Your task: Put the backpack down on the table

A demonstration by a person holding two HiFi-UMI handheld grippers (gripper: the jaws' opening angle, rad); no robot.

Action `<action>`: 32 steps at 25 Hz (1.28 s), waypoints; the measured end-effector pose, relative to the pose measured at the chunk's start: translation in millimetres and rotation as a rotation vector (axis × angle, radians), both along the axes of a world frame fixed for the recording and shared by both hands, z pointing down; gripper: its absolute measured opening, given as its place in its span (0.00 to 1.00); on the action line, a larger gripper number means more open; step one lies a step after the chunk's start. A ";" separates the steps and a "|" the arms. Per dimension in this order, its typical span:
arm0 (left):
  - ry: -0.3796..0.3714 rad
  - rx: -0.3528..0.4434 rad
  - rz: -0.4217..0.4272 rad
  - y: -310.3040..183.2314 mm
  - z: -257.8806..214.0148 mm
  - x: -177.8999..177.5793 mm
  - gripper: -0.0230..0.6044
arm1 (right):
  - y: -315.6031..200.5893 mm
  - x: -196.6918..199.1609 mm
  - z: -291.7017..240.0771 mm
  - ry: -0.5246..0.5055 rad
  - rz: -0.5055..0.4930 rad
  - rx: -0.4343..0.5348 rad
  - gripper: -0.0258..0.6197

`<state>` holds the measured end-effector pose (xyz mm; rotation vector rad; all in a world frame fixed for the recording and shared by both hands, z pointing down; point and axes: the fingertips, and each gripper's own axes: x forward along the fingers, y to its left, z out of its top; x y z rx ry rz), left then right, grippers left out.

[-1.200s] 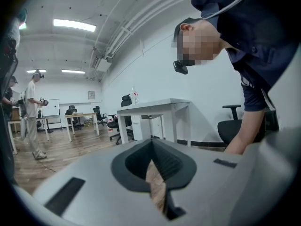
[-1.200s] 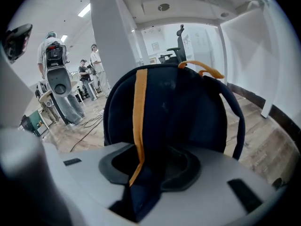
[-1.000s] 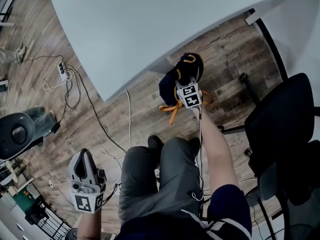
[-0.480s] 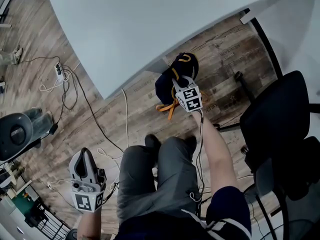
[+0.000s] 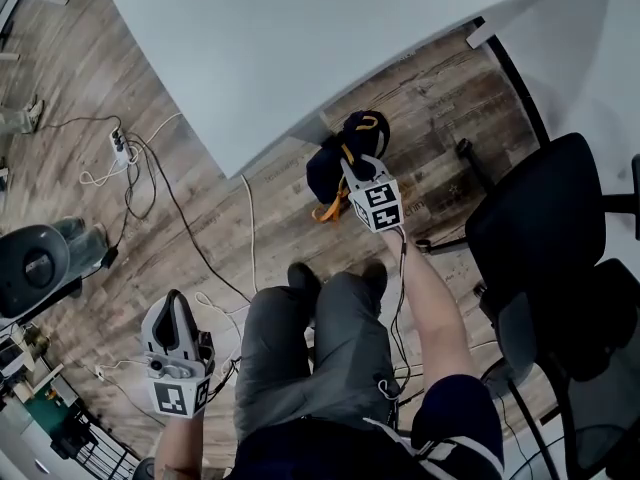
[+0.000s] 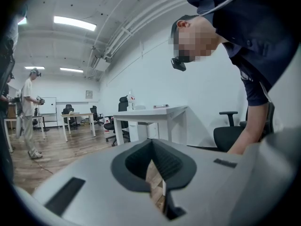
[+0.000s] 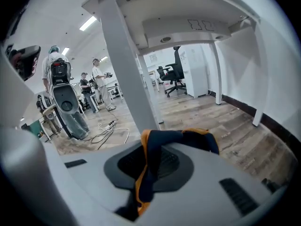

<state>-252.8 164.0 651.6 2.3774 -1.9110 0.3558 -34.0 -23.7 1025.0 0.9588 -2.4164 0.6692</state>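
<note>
Backpack [image 5: 322, 176] in shut right claw [image 5: 350, 160]

Backpack [image 5: 322, 173] partly hidden behind right gripper [image 5: 350, 163]; in right gripper view its bulk out of sight below jaws. Bench [image 5: 300, 38] cut off by top edge.

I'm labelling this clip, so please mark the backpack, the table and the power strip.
backpack [image 5: 322, 175]: head view, on its navy body.
table [image 5: 300, 38]: head view, on its bare top.
power strip [image 5: 118, 145]: head view, on its white casing.
</note>
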 end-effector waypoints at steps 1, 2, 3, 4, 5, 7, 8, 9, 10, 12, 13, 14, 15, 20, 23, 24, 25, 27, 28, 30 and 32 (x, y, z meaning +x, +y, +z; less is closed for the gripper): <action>0.001 0.003 0.001 -0.2 -2.7 -0.3 0.04 | 1.2 0.1 -5.5 -0.004 0.002 0.004 0.08; 0.002 0.007 0.000 -0.7 -5.5 -0.4 0.04 | 2.1 -0.1 -10.9 -0.009 0.004 0.007 0.08; 0.003 0.011 0.001 -1.2 -8.1 -0.1 0.04 | 3.1 -0.7 -16.3 -0.013 0.006 0.010 0.08; 0.004 0.015 0.003 -1.7 -10.2 0.8 0.04 | 4.5 -1.2 -21.6 -0.017 0.006 0.014 0.07; 0.005 0.020 0.007 -2.8 -11.7 2.4 0.04 | 5.9 -1.3 -26.8 -0.020 0.006 0.017 0.07; 0.011 0.032 0.025 -7.7 -13.0 7.8 0.04 | 8.5 1.6 -35.1 -0.021 0.011 0.017 0.07; 0.015 0.035 0.035 -10.3 -13.3 11.1 0.04 | 10.4 3.7 -38.4 -0.018 0.013 0.015 0.07; 0.019 0.037 0.044 -12.4 -13.5 14.5 0.04 | 12.8 5.5 -41.6 -0.016 0.014 0.012 0.07; 0.023 0.036 0.053 -14.2 -13.6 17.9 0.04 | 15.5 6.6 -45.0 -0.014 0.013 0.010 0.07; 0.030 0.035 0.070 -17.8 -12.9 24.1 0.04 | 19.4 7.1 -52.2 -0.006 0.003 0.011 0.07; 0.034 0.034 0.080 -19.5 -11.8 27.2 0.04 | 21.2 7.5 -55.2 -0.003 -0.001 0.010 0.07; 0.039 0.033 0.090 -21.7 -10.7 30.8 0.04 | 23.1 9.0 -57.7 0.000 -0.003 0.009 0.07; 0.048 0.032 0.100 -24.9 -10.3 35.0 0.04 | 24.6 11.3 -59.8 0.002 -0.002 0.007 0.07; 0.086 0.027 0.146 -37.3 -15.2 56.2 0.04 | 36.5 21.5 -71.6 0.007 0.016 -0.021 0.07; 0.092 0.043 0.172 -40.8 -18.0 65.3 0.04 | 48.0 24.4 -77.3 0.006 0.018 -0.037 0.07; 0.102 0.040 0.176 -42.7 -18.6 69.4 0.04 | 50.4 25.7 -79.5 -0.001 0.026 -0.044 0.07; 0.112 0.034 0.179 -44.5 -18.7 73.2 0.04 | 52.0 27.1 -82.2 -0.009 0.037 -0.049 0.07; 0.130 0.025 0.185 -47.4 -18.3 78.5 0.04 | 53.0 29.3 -89.5 -0.022 0.056 -0.052 0.07; 0.137 0.020 0.189 -48.3 -17.7 80.2 0.04 | 52.9 30.1 -94.3 -0.027 0.064 -0.048 0.07; 0.144 0.009 0.198 -49.1 -16.4 82.6 0.04 | 53.0 30.6 -106.0 -0.032 0.070 -0.031 0.07; 0.150 0.003 0.207 -50.7 -16.4 84.9 0.04 | 52.4 30.2 -119.6 -0.038 0.072 -0.008 0.07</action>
